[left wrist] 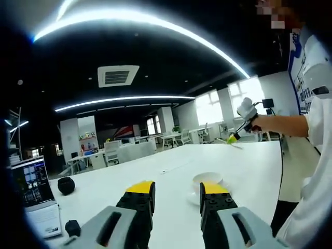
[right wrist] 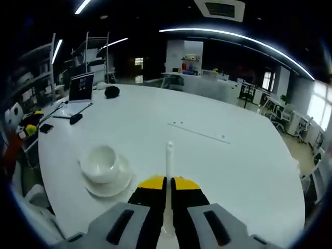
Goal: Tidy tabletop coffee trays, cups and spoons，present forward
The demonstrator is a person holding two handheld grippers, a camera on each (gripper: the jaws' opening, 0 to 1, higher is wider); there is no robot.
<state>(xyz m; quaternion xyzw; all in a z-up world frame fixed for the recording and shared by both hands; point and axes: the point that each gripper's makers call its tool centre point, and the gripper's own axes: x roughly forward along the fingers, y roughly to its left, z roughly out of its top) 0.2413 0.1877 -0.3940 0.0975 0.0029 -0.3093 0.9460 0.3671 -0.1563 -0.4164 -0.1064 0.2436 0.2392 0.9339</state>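
Your right gripper (right wrist: 167, 182) is pinching the spoon (right wrist: 168, 155); your left gripper (left wrist: 178, 191) is hanging released. Lowering quickly could knock the cup (right wrist: 99, 162).

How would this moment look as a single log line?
right gripper: shut on white spoon | left gripper: open, empty | cup on saucer | white table

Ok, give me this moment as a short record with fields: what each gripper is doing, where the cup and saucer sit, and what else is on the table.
right gripper: shut on white spoon, held above the table
left gripper: open, holding nothing
cup: white, upright on saucer
cup and saucer position: on white table, left of the spoon in the right gripper view
other items: laptop, round black object
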